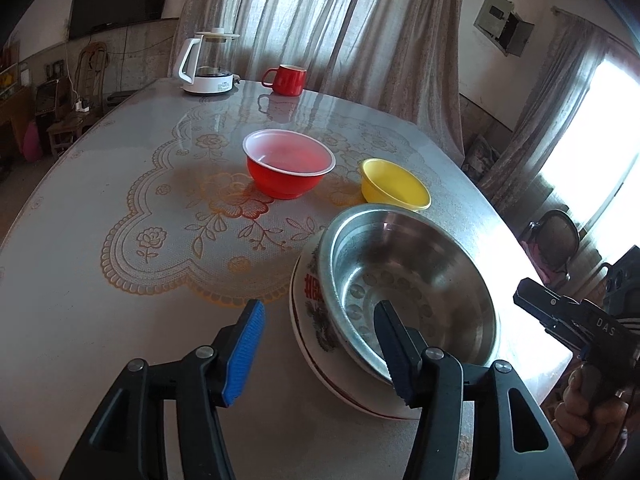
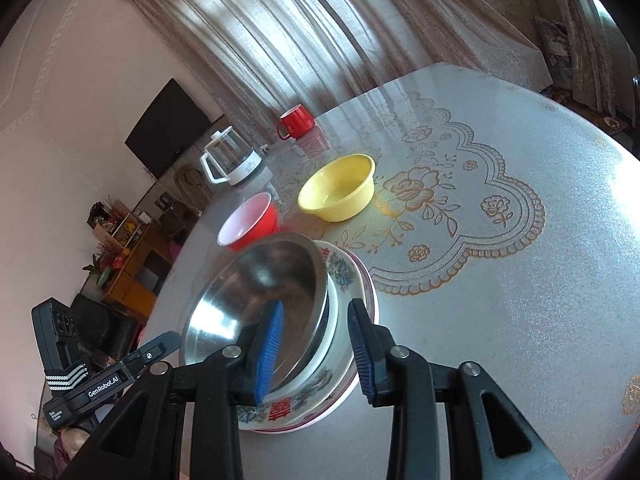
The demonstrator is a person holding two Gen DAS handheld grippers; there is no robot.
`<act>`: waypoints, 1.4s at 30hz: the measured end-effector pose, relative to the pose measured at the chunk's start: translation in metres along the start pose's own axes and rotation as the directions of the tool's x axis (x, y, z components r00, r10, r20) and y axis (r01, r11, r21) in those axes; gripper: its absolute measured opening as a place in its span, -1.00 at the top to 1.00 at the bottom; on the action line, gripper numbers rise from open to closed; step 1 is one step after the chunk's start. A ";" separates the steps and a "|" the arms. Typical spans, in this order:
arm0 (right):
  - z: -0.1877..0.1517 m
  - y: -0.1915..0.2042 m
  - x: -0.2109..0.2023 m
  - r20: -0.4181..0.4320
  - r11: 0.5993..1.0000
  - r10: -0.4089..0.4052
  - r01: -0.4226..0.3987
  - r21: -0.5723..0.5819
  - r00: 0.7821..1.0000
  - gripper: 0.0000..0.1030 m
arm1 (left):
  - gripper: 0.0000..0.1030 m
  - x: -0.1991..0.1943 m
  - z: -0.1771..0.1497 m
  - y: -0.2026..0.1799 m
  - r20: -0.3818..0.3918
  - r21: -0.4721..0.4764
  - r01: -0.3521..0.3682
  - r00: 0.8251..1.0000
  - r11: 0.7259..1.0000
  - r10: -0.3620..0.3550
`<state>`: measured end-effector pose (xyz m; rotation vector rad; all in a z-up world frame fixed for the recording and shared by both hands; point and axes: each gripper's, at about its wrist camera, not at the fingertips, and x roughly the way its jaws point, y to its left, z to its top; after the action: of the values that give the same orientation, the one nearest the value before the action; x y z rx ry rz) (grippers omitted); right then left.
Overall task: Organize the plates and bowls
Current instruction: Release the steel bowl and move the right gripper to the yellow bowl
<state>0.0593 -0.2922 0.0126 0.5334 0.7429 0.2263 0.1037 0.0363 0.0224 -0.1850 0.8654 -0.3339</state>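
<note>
A steel bowl (image 1: 420, 280) (image 2: 256, 292) sits tilted inside a flowered ceramic bowl (image 1: 312, 308) (image 2: 316, 396) near the table's front edge. My left gripper (image 1: 320, 304) is open and straddles the stack's left rim, one finger inside the steel bowl and the blue pad outside, clear of the ceramic. My right gripper (image 2: 317, 303) is open astride the other rim, with its blue pad inside the steel bowl and neither pad pressing. Further back stand a red bowl (image 1: 289, 162) (image 2: 248, 222) with a white inside and a yellow bowl (image 1: 394, 182) (image 2: 338, 188), both upright.
A glass kettle (image 1: 208, 64) (image 2: 232, 162) and a red mug (image 1: 286, 79) (image 2: 296, 122) stand at the far edge of the round table (image 1: 120, 280). A chair (image 1: 556, 240) is beyond the table's right edge. A hand holds the right gripper's handle (image 1: 580, 396).
</note>
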 end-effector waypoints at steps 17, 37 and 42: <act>0.041 -0.018 0.034 -0.046 0.992 0.040 -0.034 0.120 0.998 0.35 | -0.28 0.008 0.035 0.010 -0.046 -0.035 0.104 0.993 0.994 -0.106; 0.095 -0.048 0.083 -0.075 0.984 0.060 -0.046 0.172 0.995 0.49 | -0.15 0.067 0.116 -0.045 -0.125 0.099 0.172 0.979 0.980 -0.160; 0.109 -0.051 0.093 -0.067 0.988 0.060 -0.050 0.146 0.996 0.55 | -0.06 0.098 0.138 -0.056 -0.184 0.077 0.195 0.967 0.978 -0.179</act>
<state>0.2025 -0.3413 -0.0026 0.6866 0.8182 0.2453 0.2569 -0.0479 0.0563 -0.1510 1.0074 -0.5738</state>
